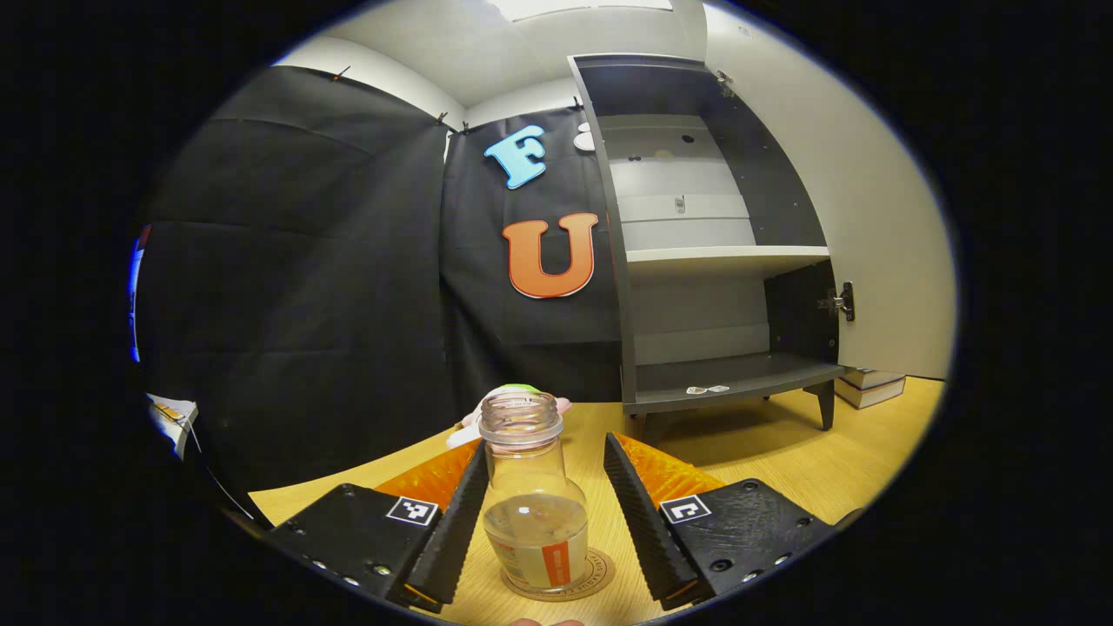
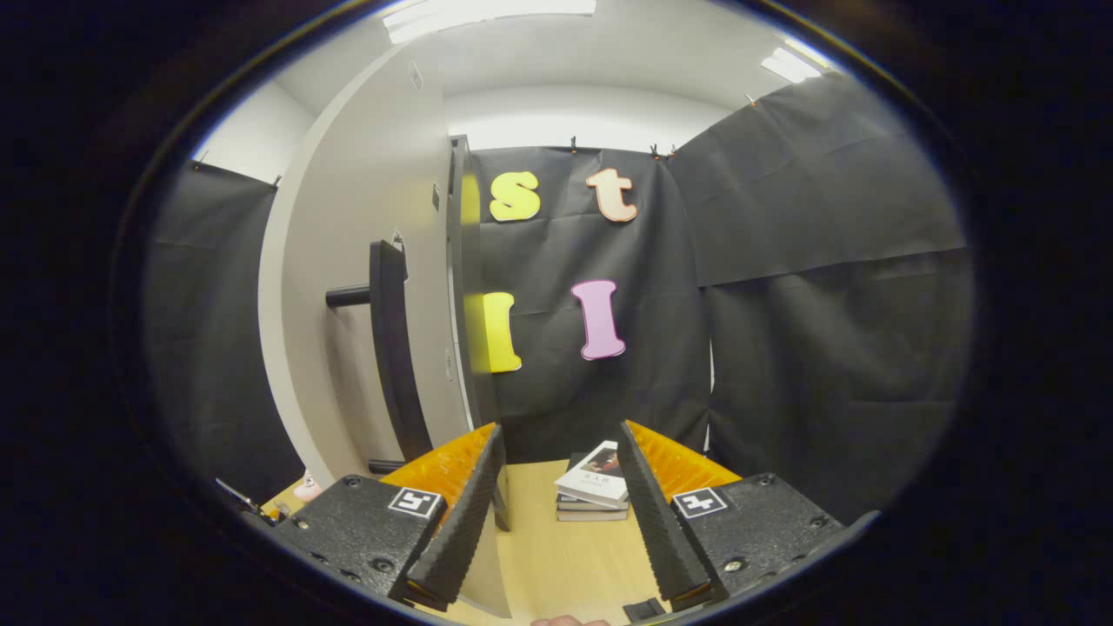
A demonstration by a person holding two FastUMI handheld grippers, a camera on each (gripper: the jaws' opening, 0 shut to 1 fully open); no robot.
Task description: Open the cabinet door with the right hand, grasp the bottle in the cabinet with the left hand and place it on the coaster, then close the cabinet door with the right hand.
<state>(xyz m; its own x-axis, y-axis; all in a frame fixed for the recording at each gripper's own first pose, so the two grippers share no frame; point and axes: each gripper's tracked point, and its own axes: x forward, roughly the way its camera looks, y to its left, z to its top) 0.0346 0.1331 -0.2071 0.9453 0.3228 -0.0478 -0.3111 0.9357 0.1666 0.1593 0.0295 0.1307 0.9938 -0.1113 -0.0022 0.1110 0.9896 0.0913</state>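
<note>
A clear glass bottle [image 1: 532,496] without a cap, holding a little liquid, stands upright on a round brown coaster [image 1: 600,574] on the wooden table. My left gripper [image 1: 545,448] is open around it; the left finger lies close against the glass and the right finger stands apart. Behind it, the dark cabinet [image 1: 696,261] is open with bare shelves, its door [image 1: 869,217] swung out to the right. In the right gripper view, my right gripper [image 2: 561,430] is open and holds nothing. The white door [image 2: 348,330] with its black bar handle [image 2: 391,348] stands just left of it.
A pink and green object [image 1: 522,389] sits behind the bottle. A stack of books [image 2: 596,482] lies on the table ahead of the right gripper, and shows beside the cabinet's leg as books [image 1: 869,387]. Small stickers [image 1: 706,389] lie on the cabinet's bottom shelf.
</note>
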